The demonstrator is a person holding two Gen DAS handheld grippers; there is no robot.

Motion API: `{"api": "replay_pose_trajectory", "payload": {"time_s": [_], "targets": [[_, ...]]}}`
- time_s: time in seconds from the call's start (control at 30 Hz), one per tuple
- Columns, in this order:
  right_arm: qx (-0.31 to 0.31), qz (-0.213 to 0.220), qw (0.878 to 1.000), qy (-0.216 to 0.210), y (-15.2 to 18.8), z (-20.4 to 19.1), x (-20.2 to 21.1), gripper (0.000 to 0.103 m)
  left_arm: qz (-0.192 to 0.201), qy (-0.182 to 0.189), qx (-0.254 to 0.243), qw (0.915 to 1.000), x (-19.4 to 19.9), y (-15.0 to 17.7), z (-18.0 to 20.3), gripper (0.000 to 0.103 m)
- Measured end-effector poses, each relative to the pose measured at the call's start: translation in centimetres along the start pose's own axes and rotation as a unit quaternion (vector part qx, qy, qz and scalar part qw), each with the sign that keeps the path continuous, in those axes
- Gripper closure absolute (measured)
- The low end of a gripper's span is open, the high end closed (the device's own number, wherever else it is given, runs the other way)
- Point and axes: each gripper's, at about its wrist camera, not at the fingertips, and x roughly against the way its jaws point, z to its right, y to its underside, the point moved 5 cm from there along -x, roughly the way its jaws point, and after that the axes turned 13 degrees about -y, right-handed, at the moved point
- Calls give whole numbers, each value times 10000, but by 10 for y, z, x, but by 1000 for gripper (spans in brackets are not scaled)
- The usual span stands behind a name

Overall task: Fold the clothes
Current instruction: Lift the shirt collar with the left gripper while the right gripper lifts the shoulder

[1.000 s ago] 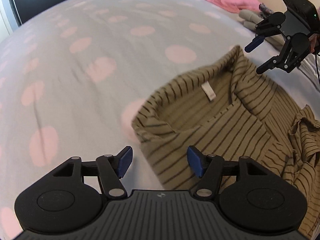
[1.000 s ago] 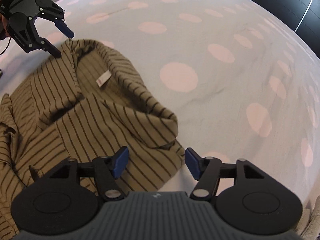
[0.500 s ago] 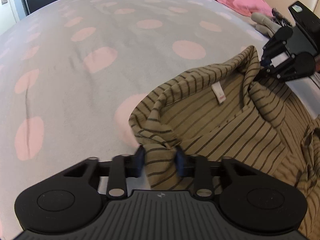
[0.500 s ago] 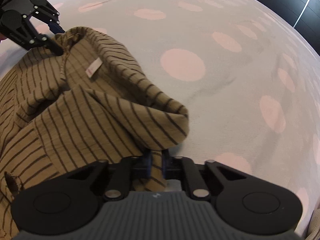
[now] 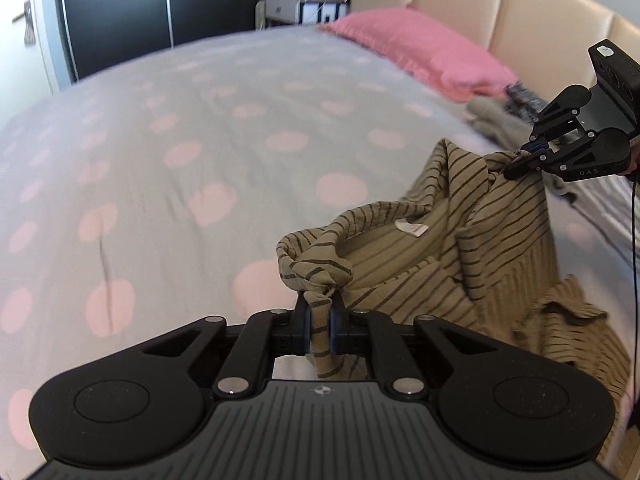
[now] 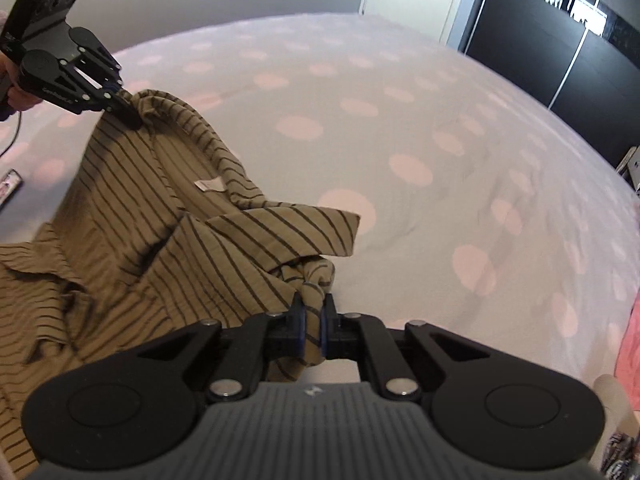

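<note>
An olive shirt with dark stripes (image 5: 472, 240) (image 6: 132, 216) hangs between both grippers above the bed, collar up and a white label showing inside the neck. My left gripper (image 5: 319, 316) is shut on one shoulder corner of the shirt. My right gripper (image 6: 313, 320) is shut on the other shoulder corner. Each gripper also shows in the other's view: the right gripper (image 5: 520, 160) at the upper right, the left gripper (image 6: 124, 110) at the upper left. The shirt's lower part lies crumpled on the bed.
The bed has a grey cover with pink dots (image 5: 200, 152) (image 6: 420, 140). A pink pillow (image 5: 420, 56) and a beige headboard (image 5: 540, 20) lie at the far end, with beige clothes (image 5: 492, 120) beside the pillow. Dark wardrobe doors (image 6: 560, 32) stand beyond the bed.
Both grippers went from open above the shirt to shut on its shoulder corners. They have since lifted the collar end off the bed, stretching it between them.
</note>
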Motion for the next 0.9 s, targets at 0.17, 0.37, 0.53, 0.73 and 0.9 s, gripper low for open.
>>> {"api": "replay_pose_trajectory", "payload": {"time_s": [0.17, 0.37, 0.53, 0.73, 0.9], "targets": [[286, 200, 9994, 80, 9, -49, 49, 96, 293, -17, -165, 9994, 55, 5, 18, 97], [610, 290, 9977, 101, 41, -104, 94, 96, 498, -105, -518, 9974, 111, 35, 53, 97], [665, 77, 9977, 80, 88, -132, 108, 96, 296, 27, -752, 9967, 128, 79, 83, 97], [581, -231, 9980, 60, 137, -158, 98, 96, -167, 16, -1114, 9936, 116, 129, 118, 97], [719, -759, 9945, -58, 164, -167, 76, 94, -318, -235, -1388, 9895, 117, 150, 129, 92]]}}
